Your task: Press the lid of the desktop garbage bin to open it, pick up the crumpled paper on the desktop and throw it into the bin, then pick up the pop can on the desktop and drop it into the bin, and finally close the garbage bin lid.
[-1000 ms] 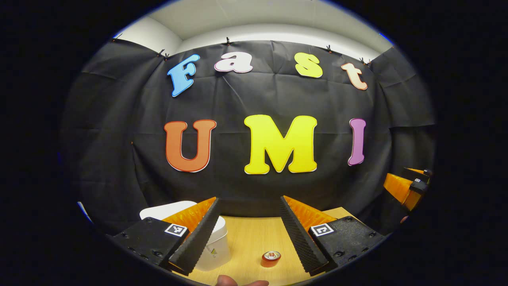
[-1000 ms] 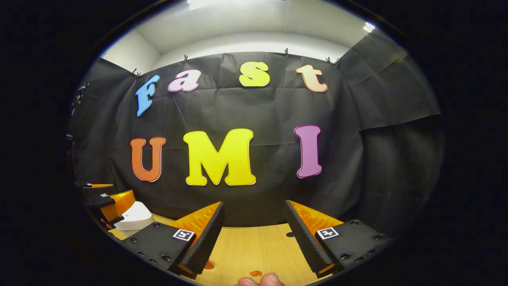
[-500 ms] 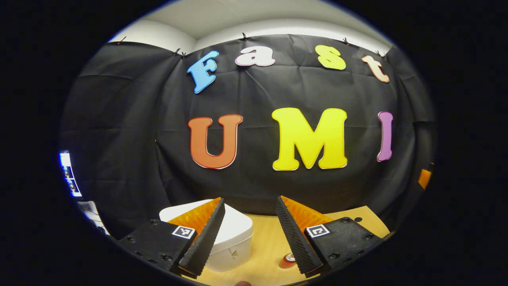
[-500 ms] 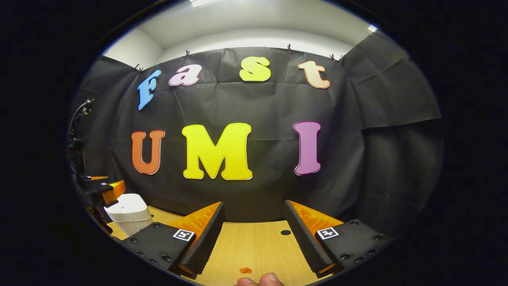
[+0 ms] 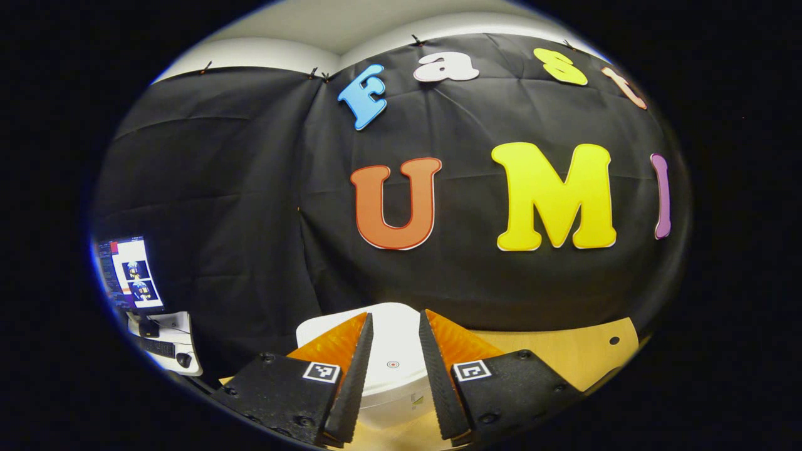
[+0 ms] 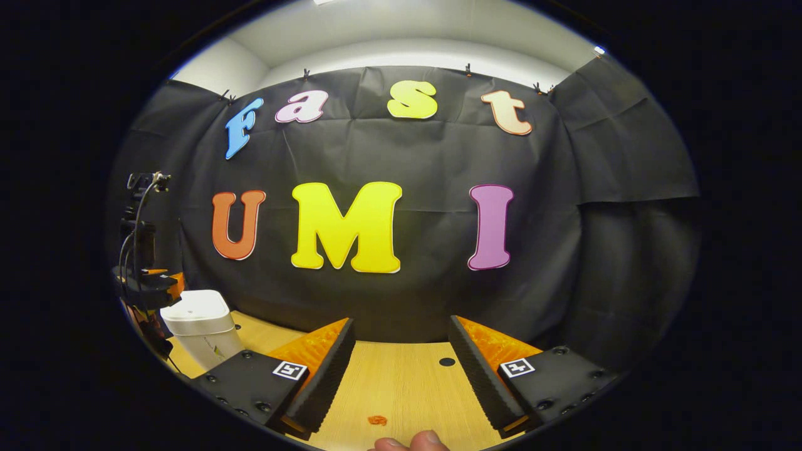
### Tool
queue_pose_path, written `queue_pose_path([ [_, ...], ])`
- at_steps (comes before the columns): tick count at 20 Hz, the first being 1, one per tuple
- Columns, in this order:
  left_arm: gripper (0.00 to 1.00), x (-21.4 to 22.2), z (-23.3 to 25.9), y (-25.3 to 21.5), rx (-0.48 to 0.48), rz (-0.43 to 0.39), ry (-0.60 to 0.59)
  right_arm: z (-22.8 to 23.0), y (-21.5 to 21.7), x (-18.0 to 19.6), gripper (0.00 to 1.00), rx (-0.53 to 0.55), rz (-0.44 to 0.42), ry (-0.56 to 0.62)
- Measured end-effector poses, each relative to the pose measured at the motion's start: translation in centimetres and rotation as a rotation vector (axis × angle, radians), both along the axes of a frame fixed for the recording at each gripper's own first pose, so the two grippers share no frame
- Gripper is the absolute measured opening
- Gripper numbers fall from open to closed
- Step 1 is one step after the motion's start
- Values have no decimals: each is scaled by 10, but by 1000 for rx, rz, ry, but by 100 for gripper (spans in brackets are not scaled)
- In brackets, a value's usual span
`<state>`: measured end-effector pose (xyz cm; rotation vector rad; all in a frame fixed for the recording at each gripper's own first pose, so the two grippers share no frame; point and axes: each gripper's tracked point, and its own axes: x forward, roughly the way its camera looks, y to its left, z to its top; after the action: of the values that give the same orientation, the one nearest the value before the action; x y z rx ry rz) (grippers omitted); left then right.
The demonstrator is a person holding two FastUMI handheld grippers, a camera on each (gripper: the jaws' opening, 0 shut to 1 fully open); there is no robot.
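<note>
Standing on the wooden desk (image 5: 564,351) near its left rear corner, the white bin (image 5: 393,360) had its lid down, with a small round mark at the lid's centre. Left gripper (image 5: 393,376) was poised over the lid, its fingers (image 5: 357,376) set a narrow gap apart on either side of that mark and holding nothing; contact with the lid could not be judged. Right gripper view showed the bin (image 6: 200,326) at far left, with the left gripper (image 6: 147,285) just above it. Right gripper (image 6: 398,382) hung well apart from the bin over bare desk (image 6: 401,382), fingers spread wide and empty. A small orange scrap (image 6: 376,420) lay on the desk between them, and a fingertip (image 6: 410,441) showed at the bottom edge. A monitor (image 5: 128,272) stood beyond the desk's left side.
</note>
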<state>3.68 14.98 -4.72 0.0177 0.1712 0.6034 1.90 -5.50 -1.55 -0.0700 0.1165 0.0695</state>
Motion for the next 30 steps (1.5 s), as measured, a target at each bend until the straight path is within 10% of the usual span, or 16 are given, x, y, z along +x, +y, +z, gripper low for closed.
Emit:
queue_pose_path([
  [9, 4, 7, -47, 25, -80, 85, 86, -11, -4, 4, 95, -51, 8, 27],
  [30, 4, 21, -61, 17, -110, 30, 62, -3, 6, -3, 95, -60, 40, -20],
])
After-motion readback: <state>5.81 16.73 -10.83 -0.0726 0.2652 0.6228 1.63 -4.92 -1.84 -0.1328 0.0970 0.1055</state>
